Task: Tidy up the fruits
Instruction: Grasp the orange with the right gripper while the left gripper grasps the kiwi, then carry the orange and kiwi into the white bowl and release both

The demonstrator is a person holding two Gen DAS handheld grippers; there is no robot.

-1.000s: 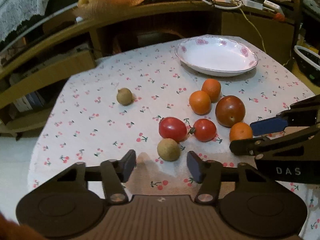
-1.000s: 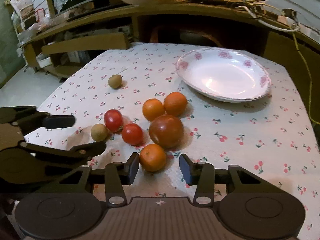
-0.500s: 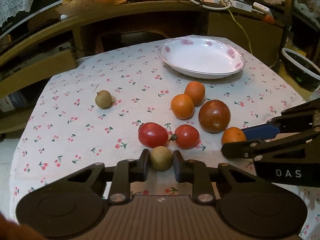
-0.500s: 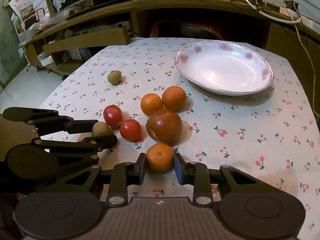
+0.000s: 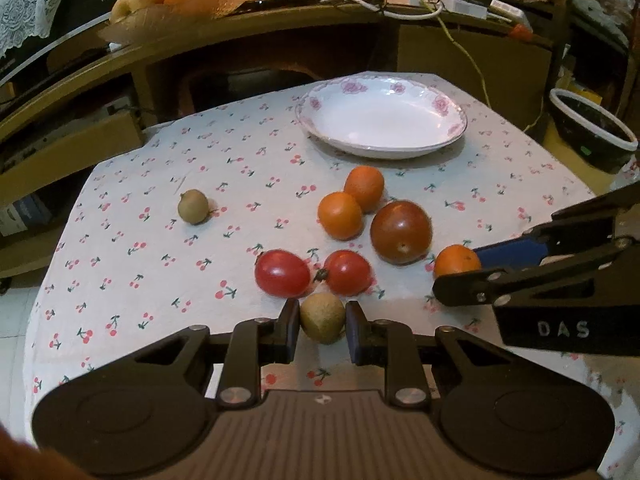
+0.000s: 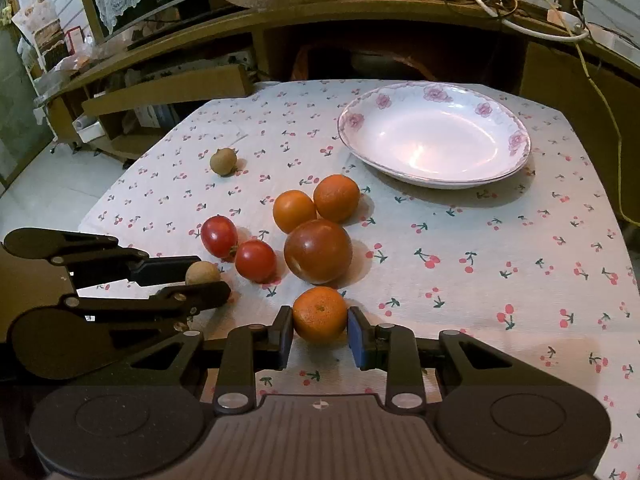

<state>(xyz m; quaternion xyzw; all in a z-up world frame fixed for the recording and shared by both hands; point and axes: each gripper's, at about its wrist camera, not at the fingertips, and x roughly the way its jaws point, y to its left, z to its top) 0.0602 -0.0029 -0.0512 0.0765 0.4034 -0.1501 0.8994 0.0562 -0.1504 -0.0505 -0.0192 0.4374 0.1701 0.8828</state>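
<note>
A white plate (image 6: pixel 436 136) with pink flowers on its rim sits at the far side of the table (image 6: pixel 520 264). Nothing lies in it. All the fruit is on the cherry cloth. On the shelf behind the table, a basket (image 5: pixel 168 12) holds an apple and some oranges.

The left gripper (image 5: pixel 322 326) has its two fingers pressed on a small brown fruit (image 5: pixel 322 318) at the near edge of the table. The right gripper (image 6: pixel 320 330) has its fingers pressed on a small orange (image 6: pixel 320 313). Both fruits look like they rest on the cloth.

Just past the brown fruit lie two red tomatoes (image 5: pixel 282 273), touching each other. Beside them sits a big dark tomato (image 5: pixel 401 232). Behind that are two more oranges (image 5: pixel 340 216), side by side. Another small brown fruit (image 5: pixel 193 212) sits alone, well apart to the left.

A second ago both grippers were wide, with the fruits just in front of them. Half a second ago the fingers had closed around the fruits. Now they hold them the same way, and the other fruit has not moved.
</note>
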